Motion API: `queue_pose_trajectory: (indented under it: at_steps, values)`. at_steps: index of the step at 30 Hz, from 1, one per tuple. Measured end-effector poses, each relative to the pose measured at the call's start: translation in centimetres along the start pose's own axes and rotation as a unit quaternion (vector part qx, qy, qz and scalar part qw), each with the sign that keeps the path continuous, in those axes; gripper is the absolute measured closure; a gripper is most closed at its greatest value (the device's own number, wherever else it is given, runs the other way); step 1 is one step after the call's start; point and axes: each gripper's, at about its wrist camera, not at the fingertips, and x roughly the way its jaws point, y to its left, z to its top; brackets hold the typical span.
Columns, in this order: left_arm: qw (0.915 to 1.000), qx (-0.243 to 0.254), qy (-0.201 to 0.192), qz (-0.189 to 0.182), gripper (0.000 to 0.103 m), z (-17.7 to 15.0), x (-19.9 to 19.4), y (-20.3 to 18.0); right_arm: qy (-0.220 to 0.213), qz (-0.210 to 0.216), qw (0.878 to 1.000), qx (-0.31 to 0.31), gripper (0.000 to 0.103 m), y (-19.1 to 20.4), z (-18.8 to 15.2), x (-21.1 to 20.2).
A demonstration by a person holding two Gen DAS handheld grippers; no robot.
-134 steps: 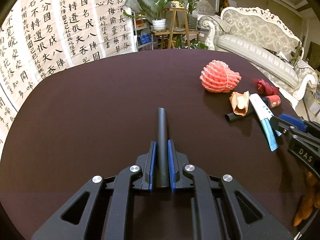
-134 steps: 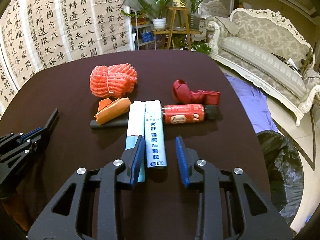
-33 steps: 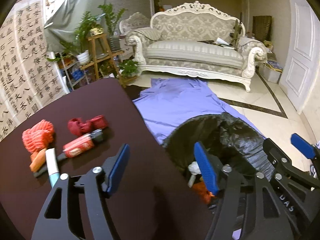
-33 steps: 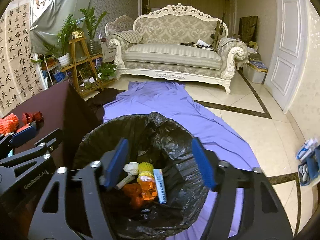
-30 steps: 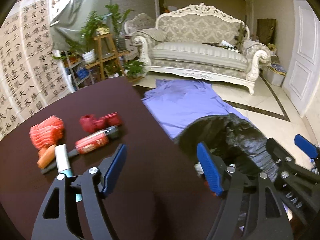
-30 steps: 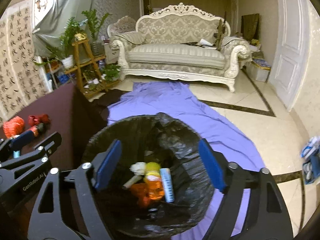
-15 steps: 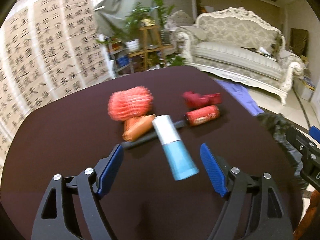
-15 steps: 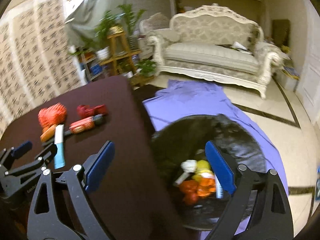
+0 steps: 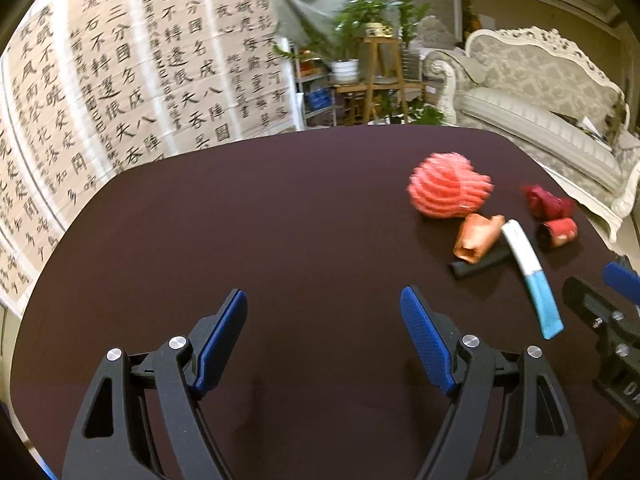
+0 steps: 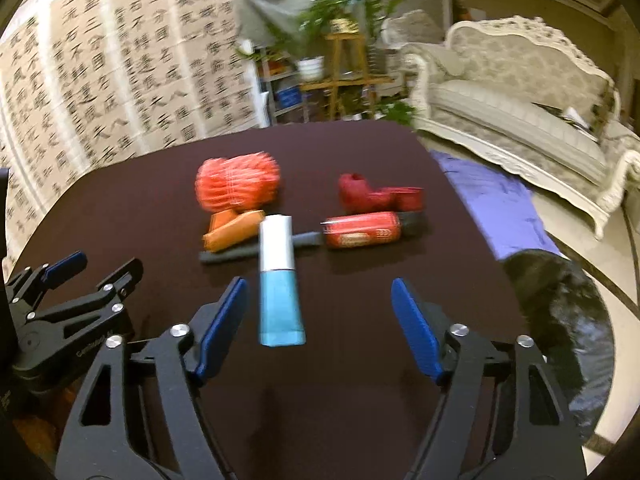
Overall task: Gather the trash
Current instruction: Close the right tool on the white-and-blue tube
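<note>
While its jaws close, the right gripper (image 10: 318, 312) holds nothing; a white-and-blue tube (image 10: 279, 280) lies just ahead. The left gripper (image 9: 322, 320) gapes wide and empty, the trash far to its right.

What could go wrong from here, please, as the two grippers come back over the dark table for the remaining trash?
1. The white-and-blue tube lies across the thin black stick, so lifting it may drag the stick or the orange paper wrapper.
2. The right gripper, jaws closing and empty, sits off-centre from the tube and may clip it.
3. The left gripper, open and empty, is close beside the right; both reaching for the pile could collide.
</note>
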Motion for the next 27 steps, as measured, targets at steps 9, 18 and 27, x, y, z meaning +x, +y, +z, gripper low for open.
queue_pose_trajectory:
  at_steps: [9,18,27]
  values:
    - [1.0,0.001,-0.001,-0.005,0.026,0.3,0.3,0.5,0.049,0.007,0.999,-0.016,0.084,1.2,-0.1,2.2]
    - [0.9996,0.015,-0.002,-0.023,0.026,0.9,0.7,-0.9,0.047,-0.022,0.999,0.006,0.084,-1.3,-1.5,0.5]
    - [0.999,0.029,0.0,-0.033,0.026,1.6,1.3,-2.2,0.049,-0.049,0.996,0.049,0.084,-5.4,-2.5,-0.6]
